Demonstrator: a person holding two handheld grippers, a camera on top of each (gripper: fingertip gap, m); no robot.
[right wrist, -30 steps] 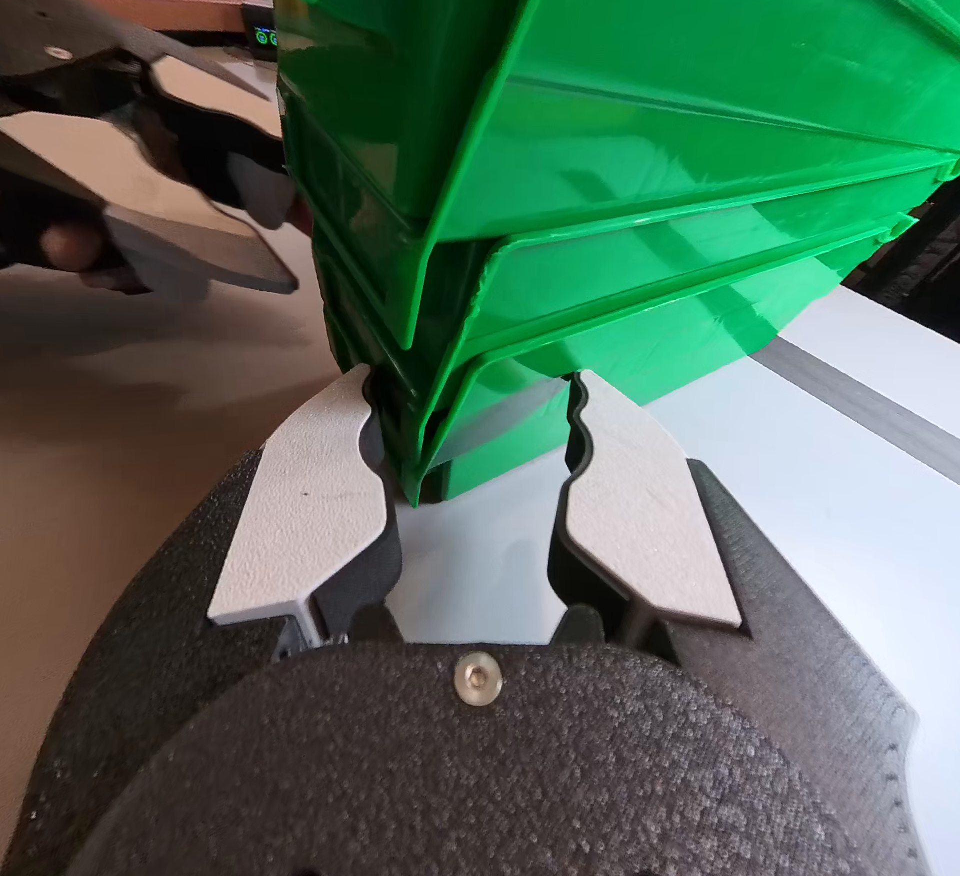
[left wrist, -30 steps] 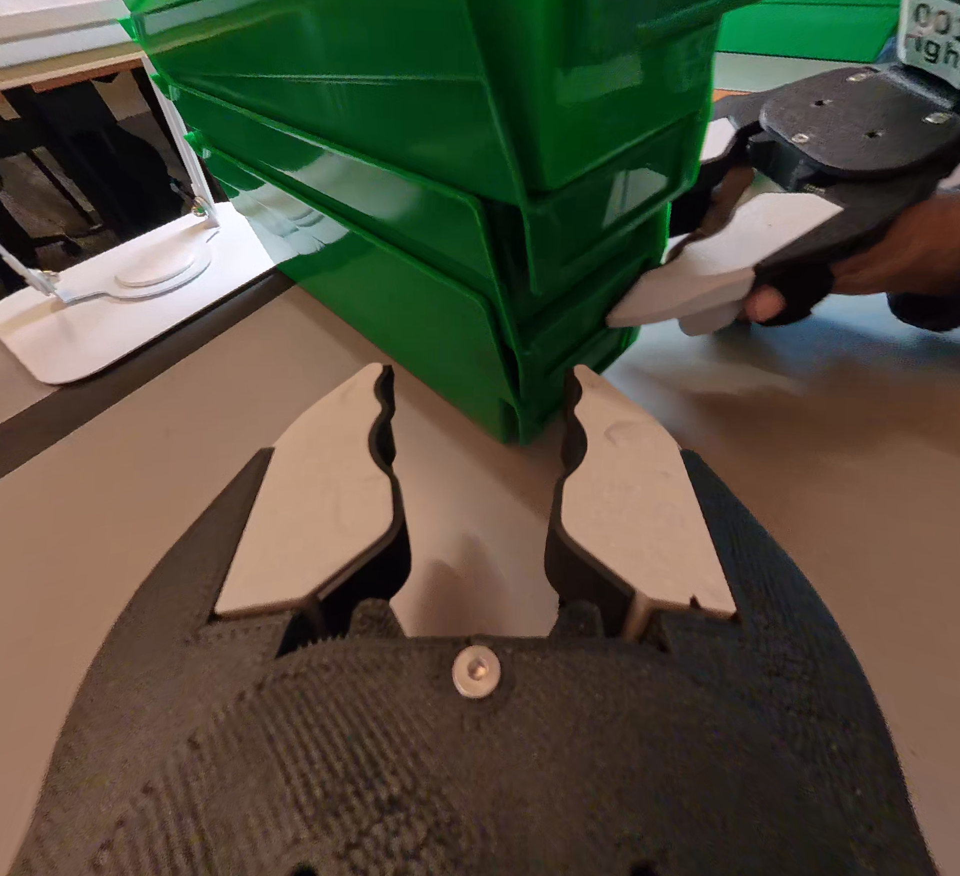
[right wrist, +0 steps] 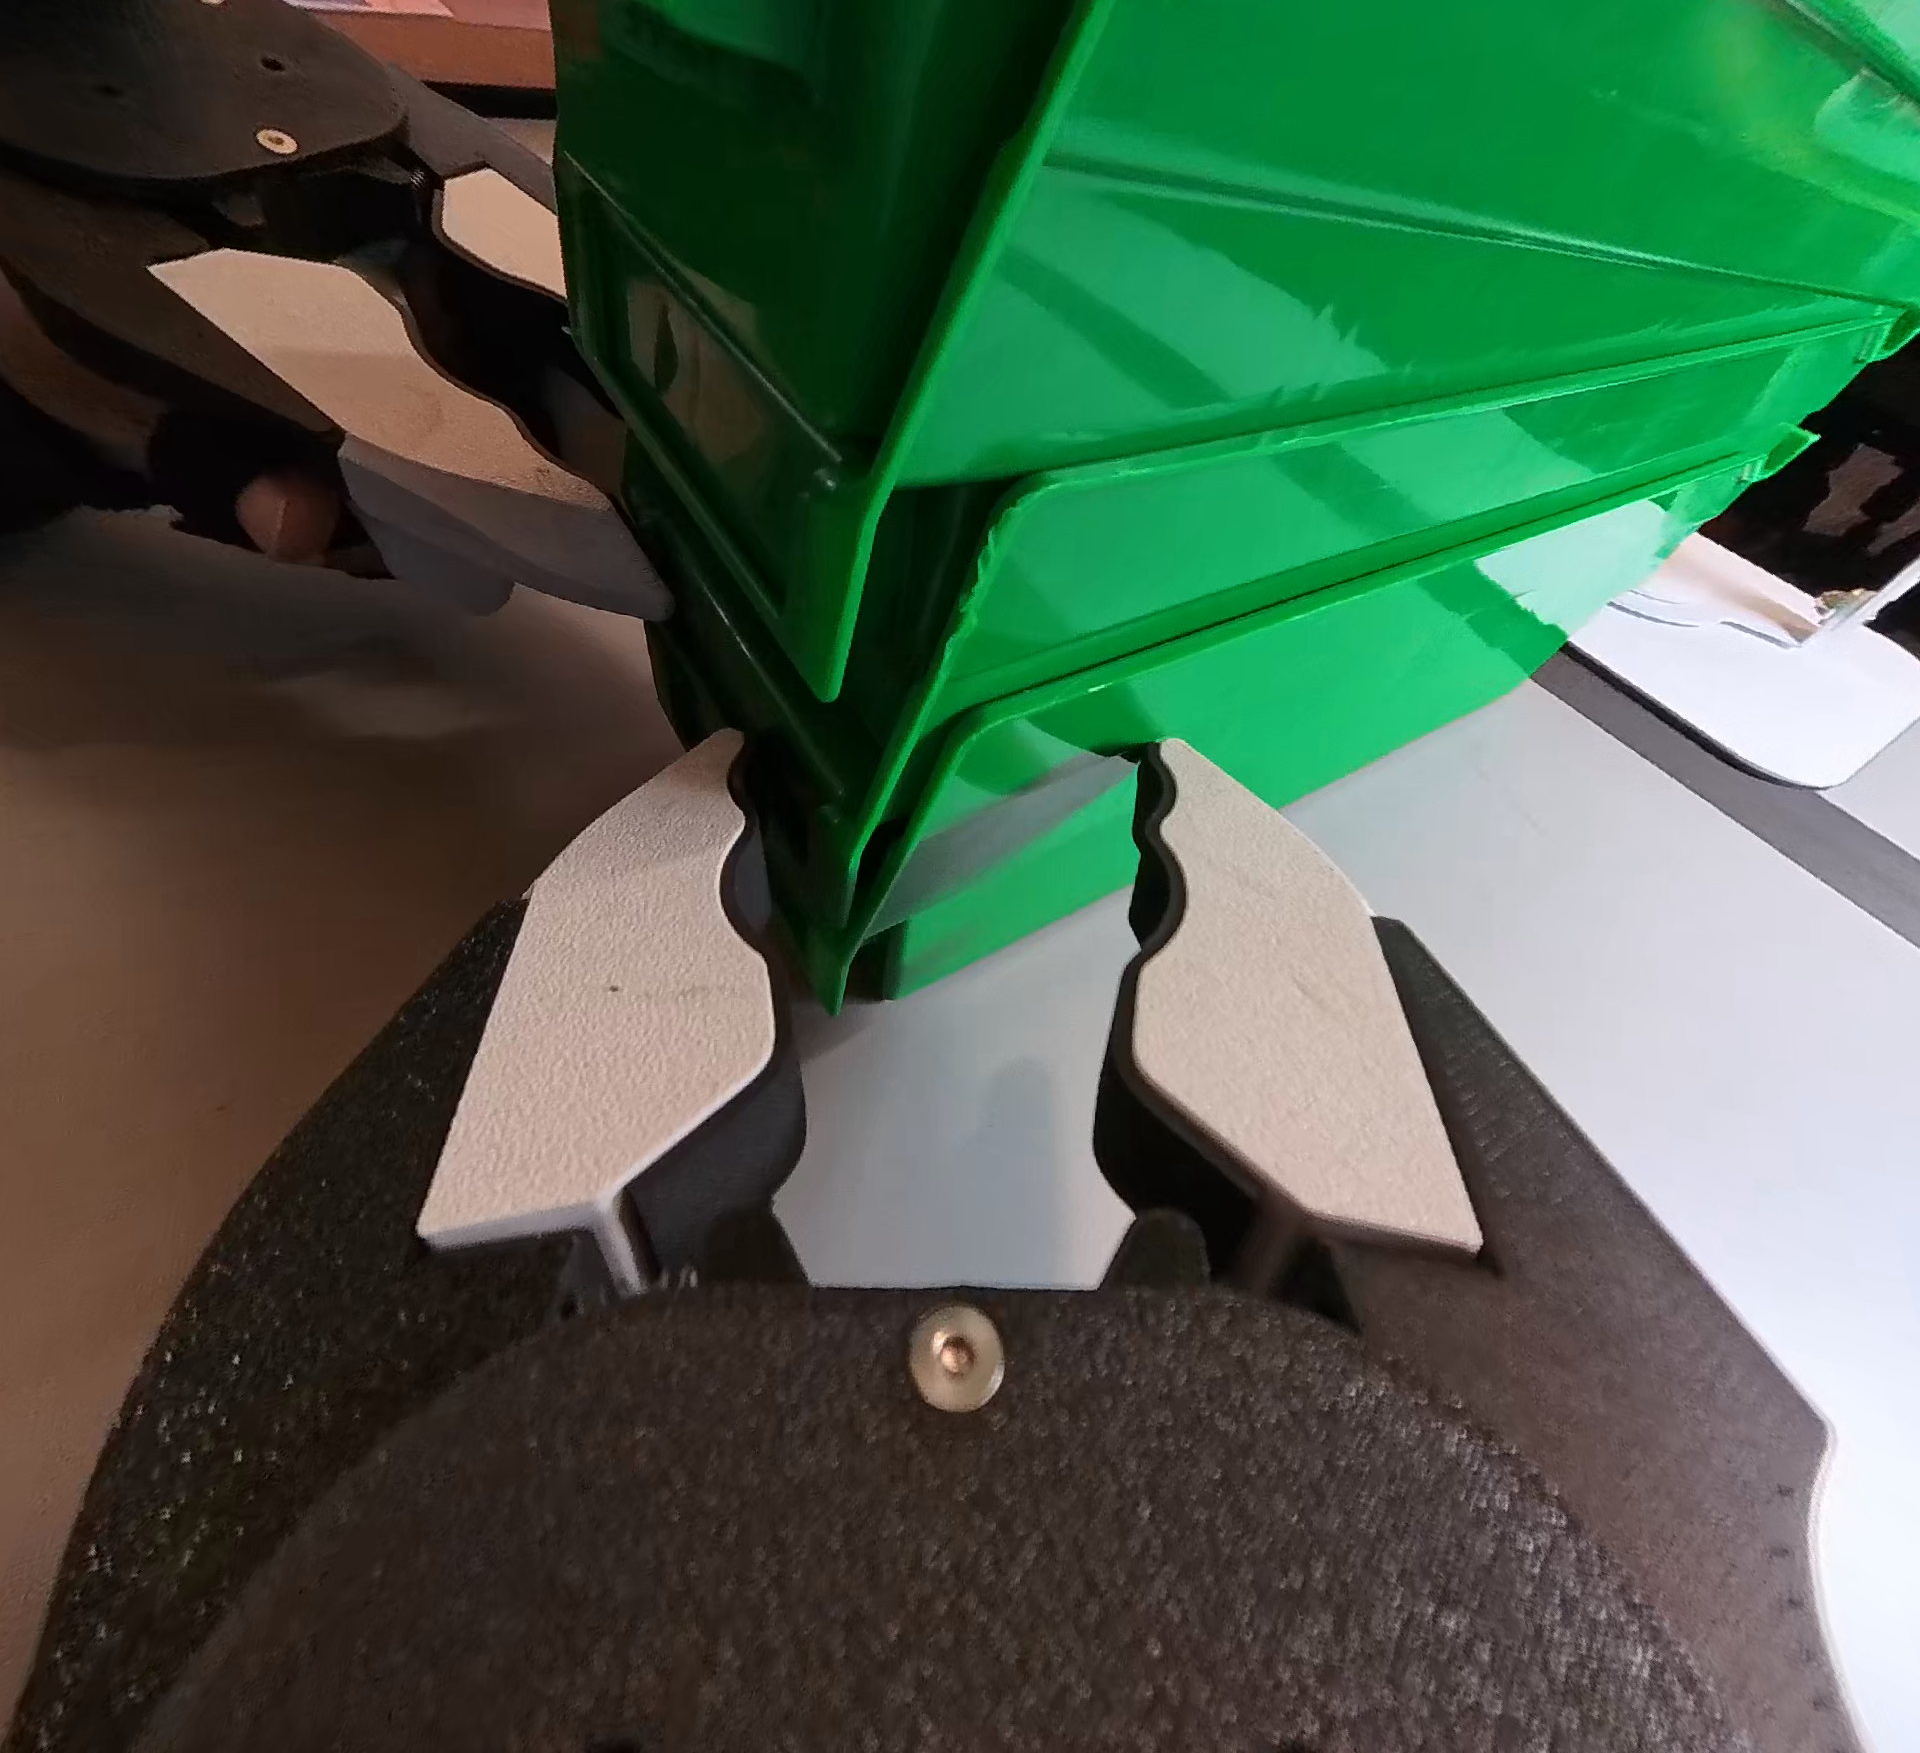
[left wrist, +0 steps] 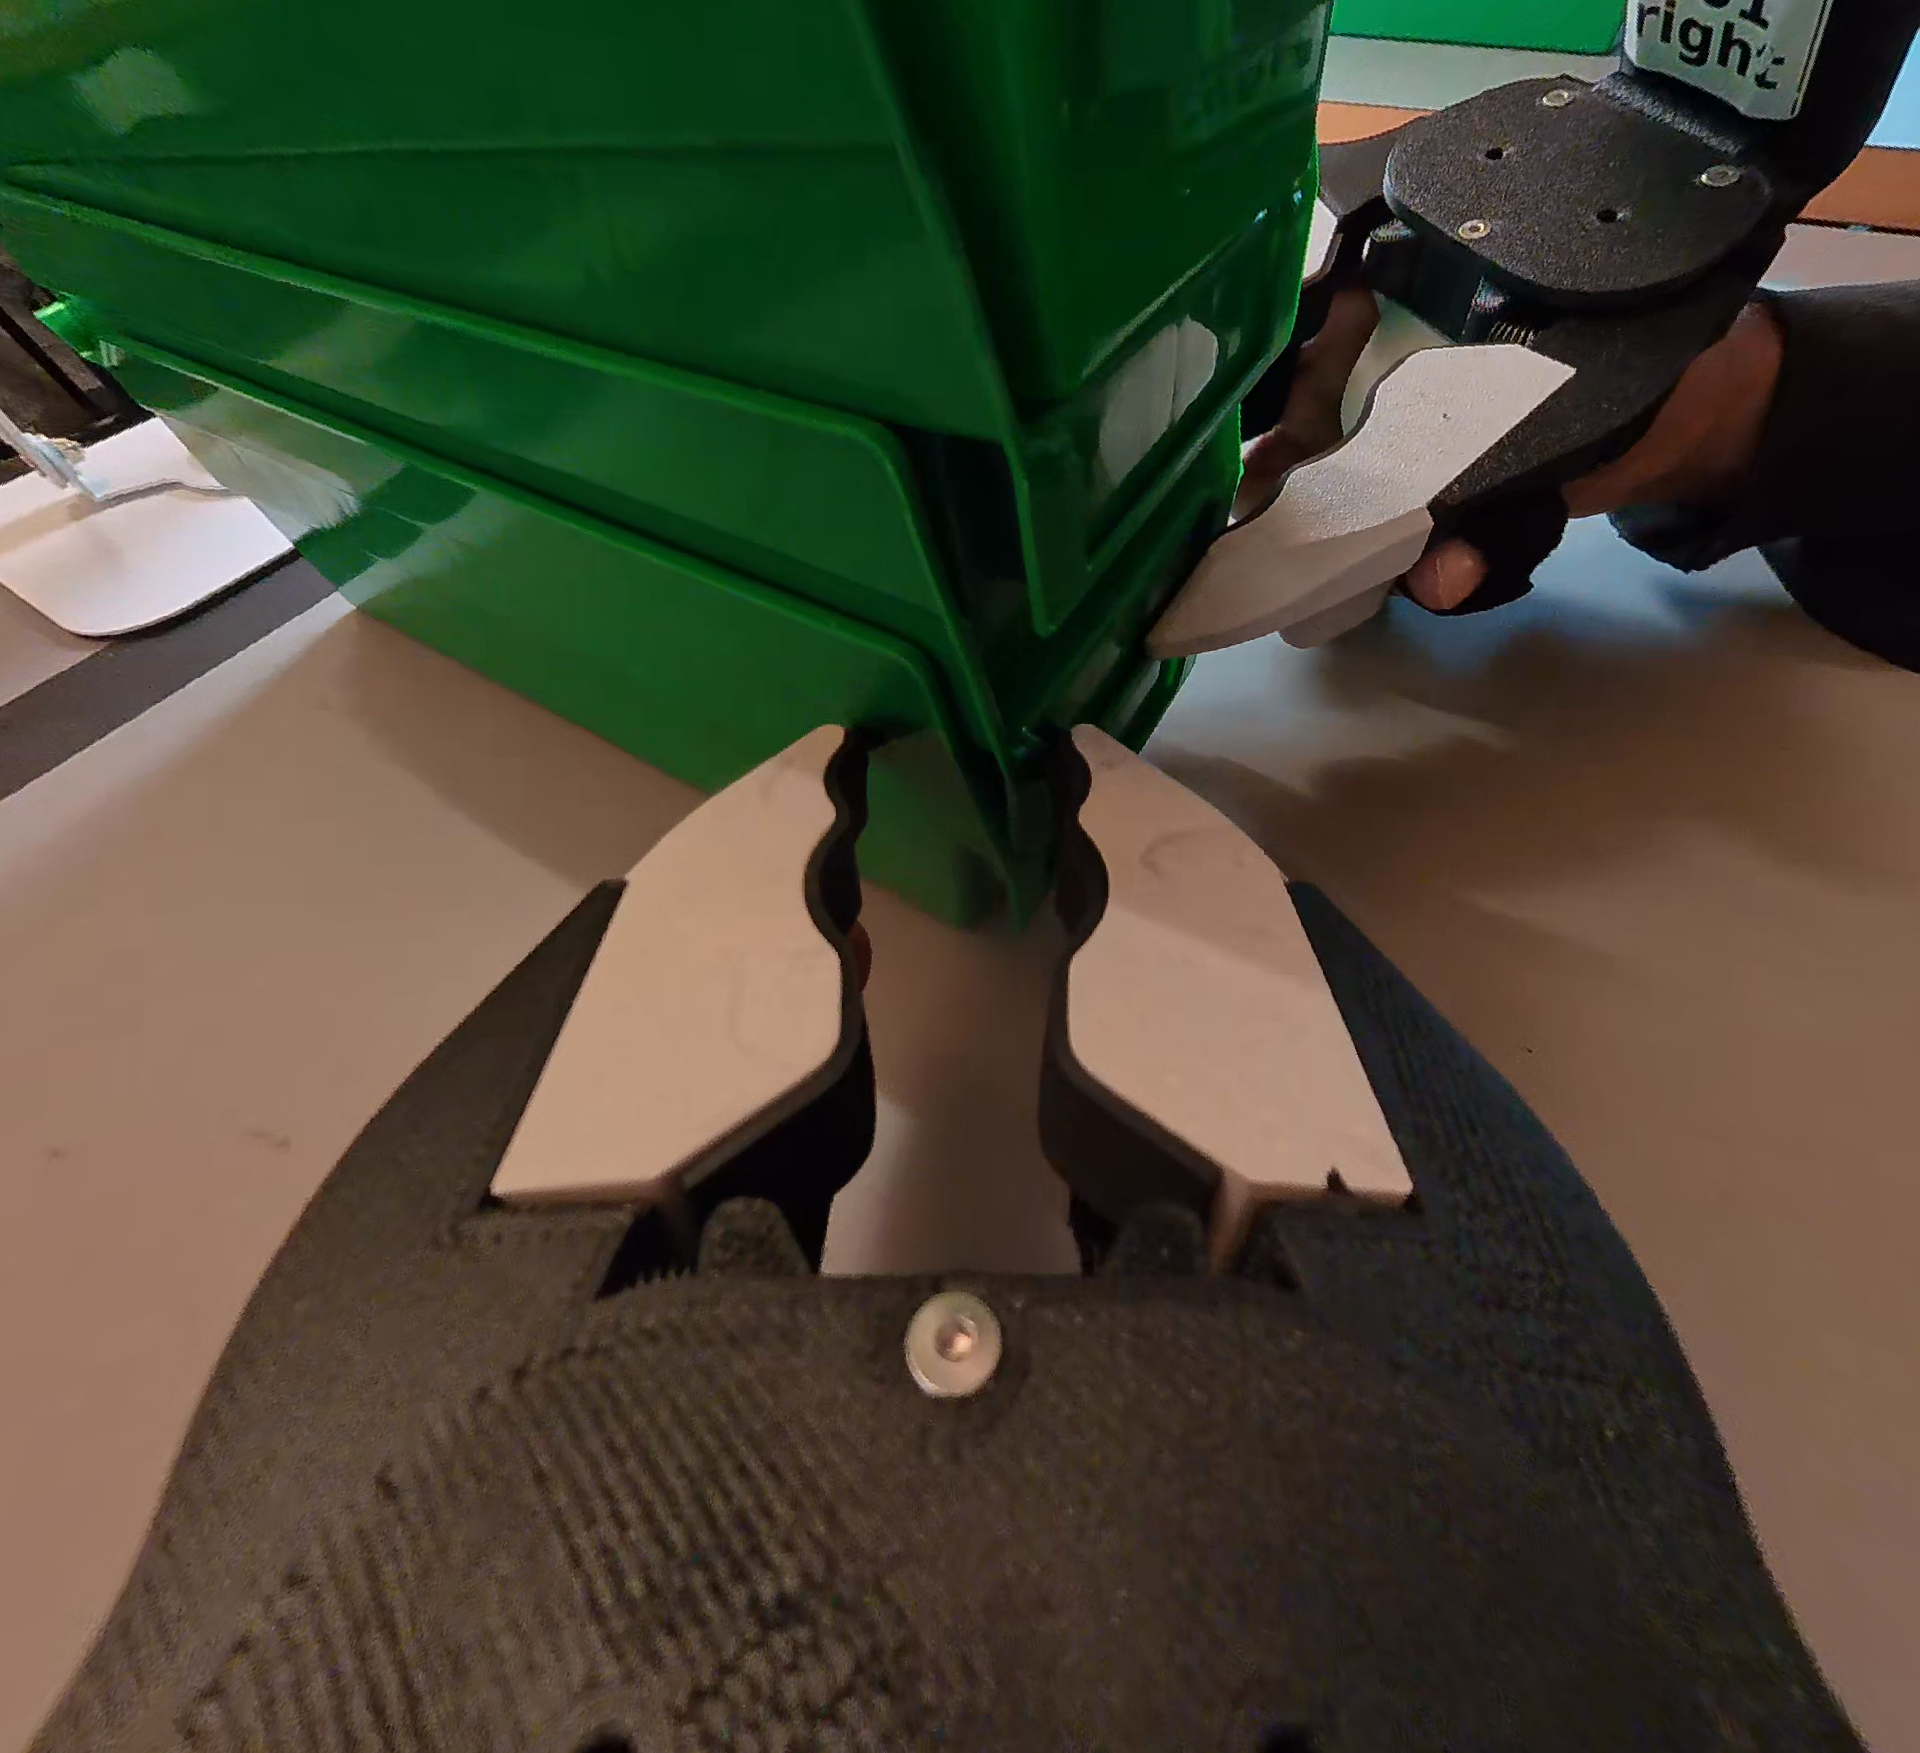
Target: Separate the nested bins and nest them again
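- The left gripper (left wrist: 956,747) is built as a black, coarsely textured printed body, with one silver screw set at its middle
- Its fingers (left wrist: 717,976) are faced with pale grey plates and edged inside with wavy black pads
- The right gripper (right wrist: 940,753) is made alike; in the left wrist view a white label is seen on its black housing
- A black fingerless glove (left wrist: 1496,529) and a dark sleeve are worn

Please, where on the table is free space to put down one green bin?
Bare table lies left of the left claw, up to the dark stripe, and behind the right claw. Crowded: both claws at the nested bins; a white base plate beyond the stripe.
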